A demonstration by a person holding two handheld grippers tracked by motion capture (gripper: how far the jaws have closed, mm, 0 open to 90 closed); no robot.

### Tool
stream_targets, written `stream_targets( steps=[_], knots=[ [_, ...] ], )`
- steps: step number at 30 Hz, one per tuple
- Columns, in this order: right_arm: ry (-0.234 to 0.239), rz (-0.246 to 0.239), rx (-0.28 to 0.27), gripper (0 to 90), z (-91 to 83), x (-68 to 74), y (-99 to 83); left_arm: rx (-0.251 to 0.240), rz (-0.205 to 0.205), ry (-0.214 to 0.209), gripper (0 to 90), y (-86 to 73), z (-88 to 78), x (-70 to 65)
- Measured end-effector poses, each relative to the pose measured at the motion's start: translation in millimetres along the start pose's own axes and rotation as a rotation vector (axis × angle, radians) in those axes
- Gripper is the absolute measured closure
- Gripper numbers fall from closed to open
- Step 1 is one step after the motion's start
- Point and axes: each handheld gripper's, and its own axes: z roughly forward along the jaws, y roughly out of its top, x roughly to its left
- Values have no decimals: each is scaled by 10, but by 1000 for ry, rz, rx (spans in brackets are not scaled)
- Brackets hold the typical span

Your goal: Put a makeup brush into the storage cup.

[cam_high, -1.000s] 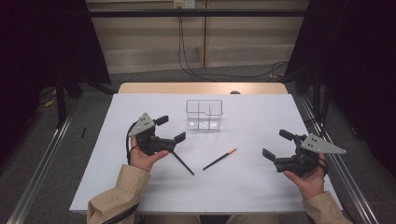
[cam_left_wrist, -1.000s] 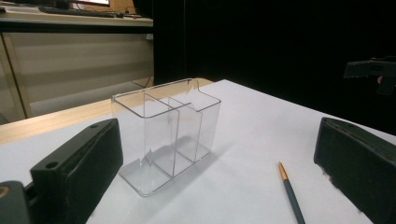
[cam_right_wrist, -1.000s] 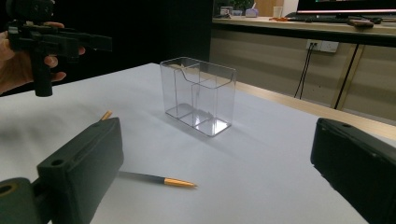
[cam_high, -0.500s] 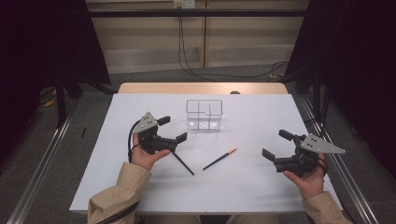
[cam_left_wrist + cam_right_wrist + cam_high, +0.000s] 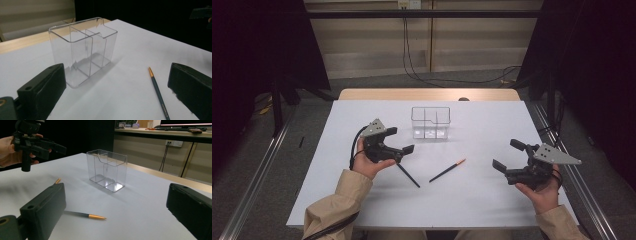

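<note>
High view, landmark: the clear plastic box with inner dividers point(image 5: 430, 122) stood on the white table point(image 5: 492, 120).
High view, left gripper point(image 5: 398, 141): it was held near the box, on the person's side and to its left, jaws spread and empty.
High view, pencils: a dark pencil point(image 5: 407, 174) lay just under that gripper; a dark pencil with an orange end point(image 5: 447, 170) lay beside it, both on the person's side of the box.
High view, right gripper point(image 5: 508, 156): it was well apart from the box, jaws spread, holding nothing.
Left gripper view: a gold-ended pencil point(image 5: 158, 91) lay between the parted jaws, right of the box point(image 5: 82, 52).
Right gripper view: the jaws stood wide apart; one pencil point(image 5: 85, 215) lay in front of the box point(image 5: 107, 170).
</note>
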Motion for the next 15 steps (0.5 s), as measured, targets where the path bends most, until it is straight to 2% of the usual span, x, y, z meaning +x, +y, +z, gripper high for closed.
stream_targets(
  steps=[7,8,12,13,15],
  knots=[
    [2,1,1,21,1,-2,-2,52,11,8,16,9,6,25],
    [1,0,1,21,3,-3,-3,75,19,9,16,20,5,31],
    [3,-1,3,21,5,-1,-3,102,25,8,16,37,9,43],
    [4,0,3,21,5,0,-3,127,24,7,16,51,11,51],
    [3,-2,3,21,4,0,-3,145,27,2,16,60,16,60]
  ],
)
